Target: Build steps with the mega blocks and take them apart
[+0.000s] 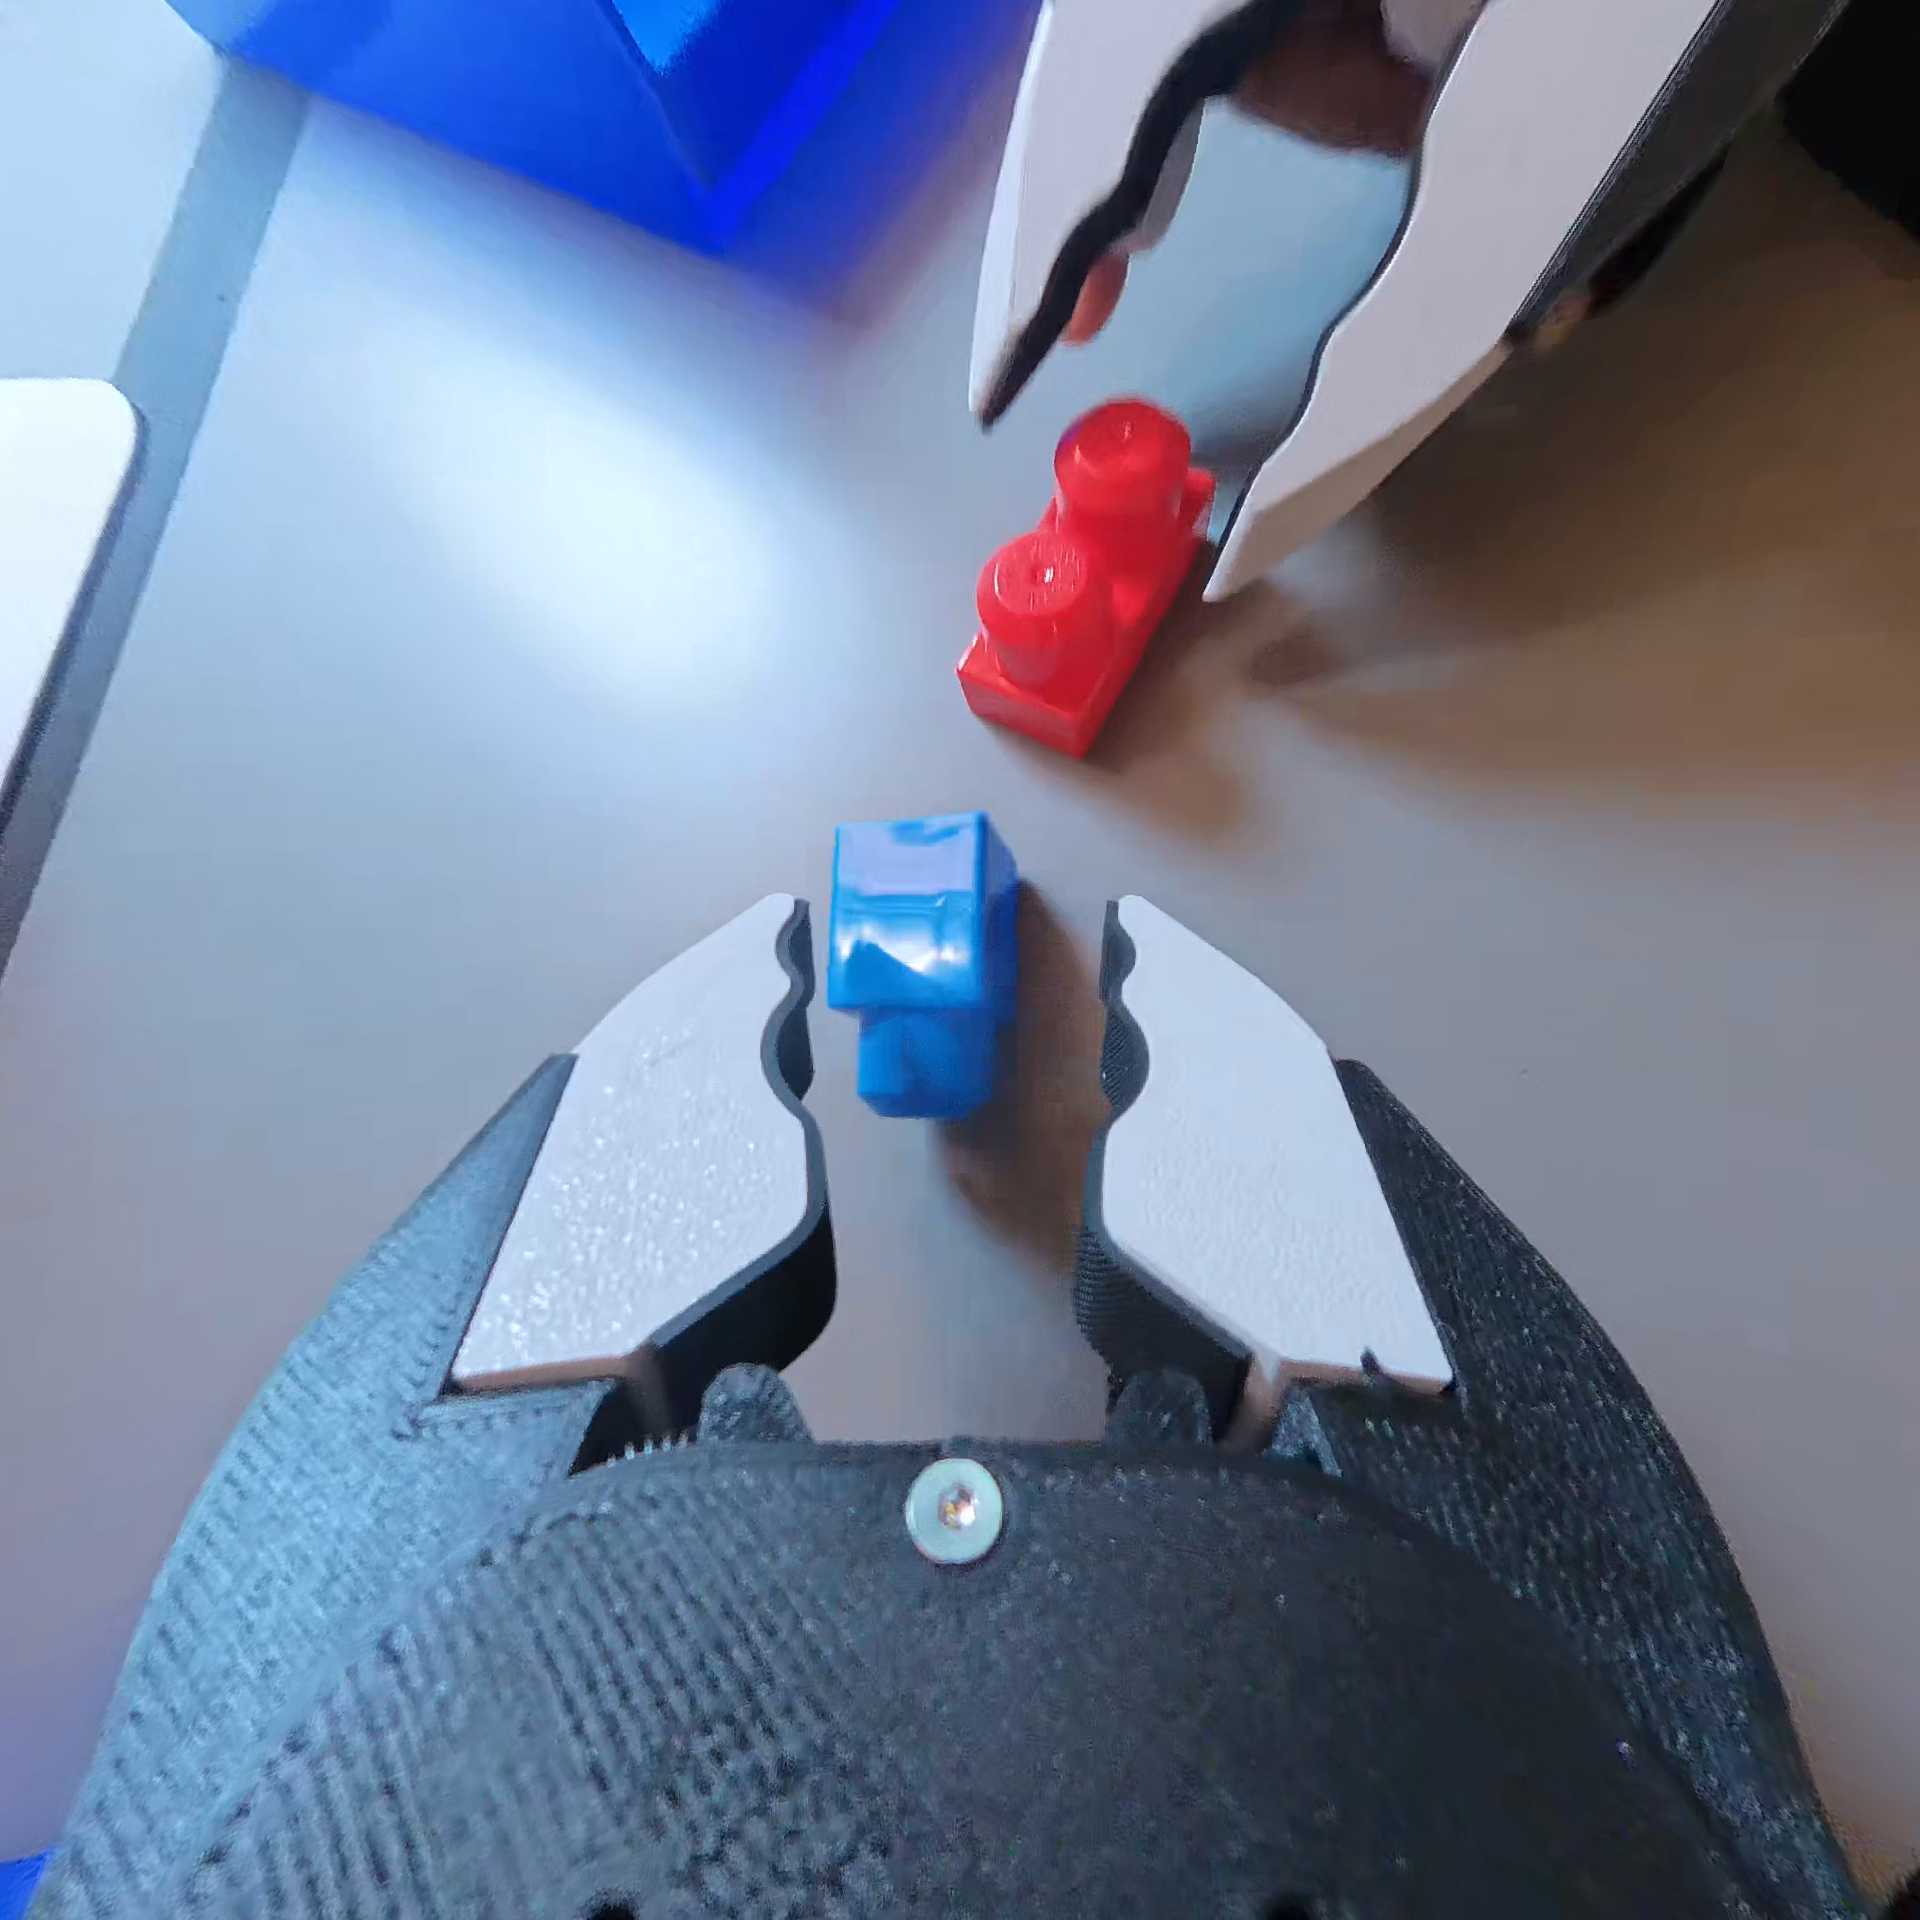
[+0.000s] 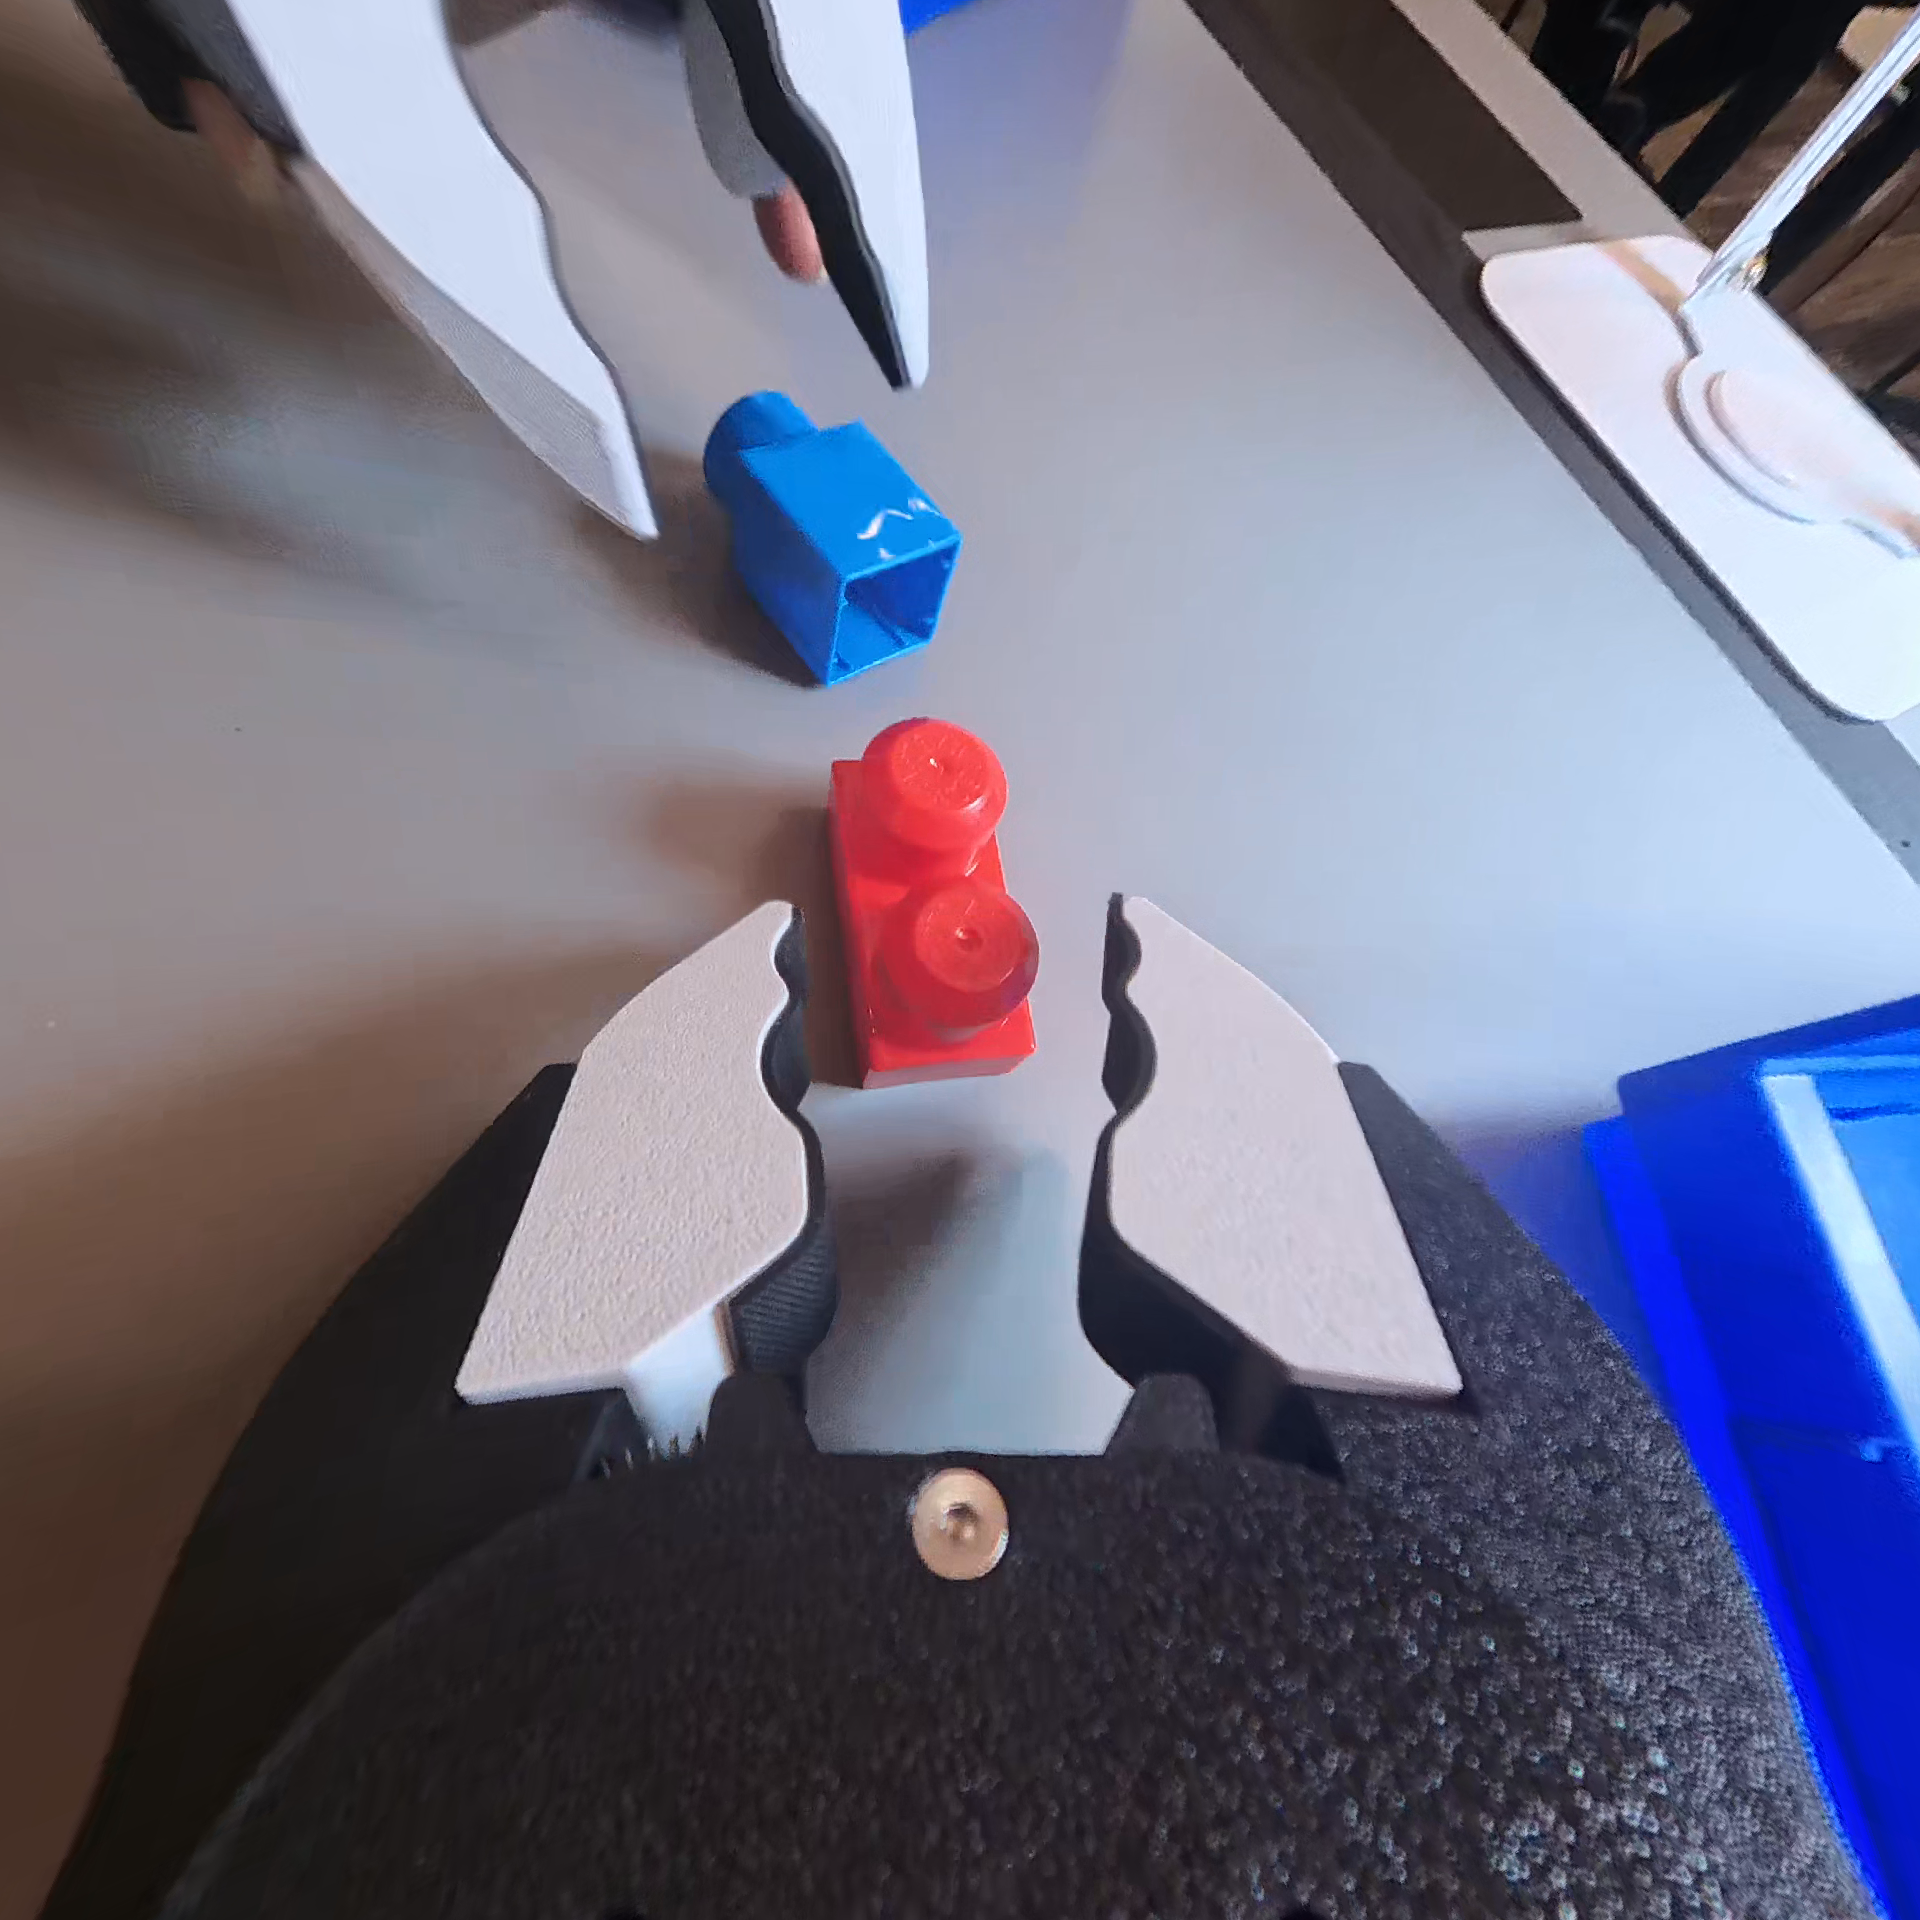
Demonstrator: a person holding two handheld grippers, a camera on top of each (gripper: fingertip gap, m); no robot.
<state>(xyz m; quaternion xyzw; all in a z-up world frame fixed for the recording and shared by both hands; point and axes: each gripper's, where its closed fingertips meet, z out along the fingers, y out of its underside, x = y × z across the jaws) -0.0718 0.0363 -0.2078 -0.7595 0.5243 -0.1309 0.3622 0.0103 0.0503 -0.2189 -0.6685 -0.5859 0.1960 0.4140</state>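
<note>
Black textured housing fills the foreground of both wrist views, each with a single silver screw at its centre. From it, the left gripper (image 1: 951,935) reaches down and forward over the grey bench (image 1: 468,644), its two white fingers spread well apart on either side of one blue block (image 1: 920,956); the left finger (image 1: 686,1122) looks close to or touching the block, the right one stands clear, and nothing is gripped. That block lies on its side, its single stud toward the left gripper and its hollow base toward the red block.

Opposite, the right gripper (image 2: 951,935) slants in from the far side, likewise wide open and empty, its fingers flanking one red block (image 2: 930,925) without closing on it. This flat block sits upright on the bench with two round studs on top.

Two blocks in all, one blue and one red, rest near each other but apart, not joined. A blue bin (image 2: 1787,1351) stands at the bench edge, and a white flat stand base (image 2: 1683,457) lies beyond. A fingertip (image 2: 790,223) of the person shows behind the left gripper.
</note>
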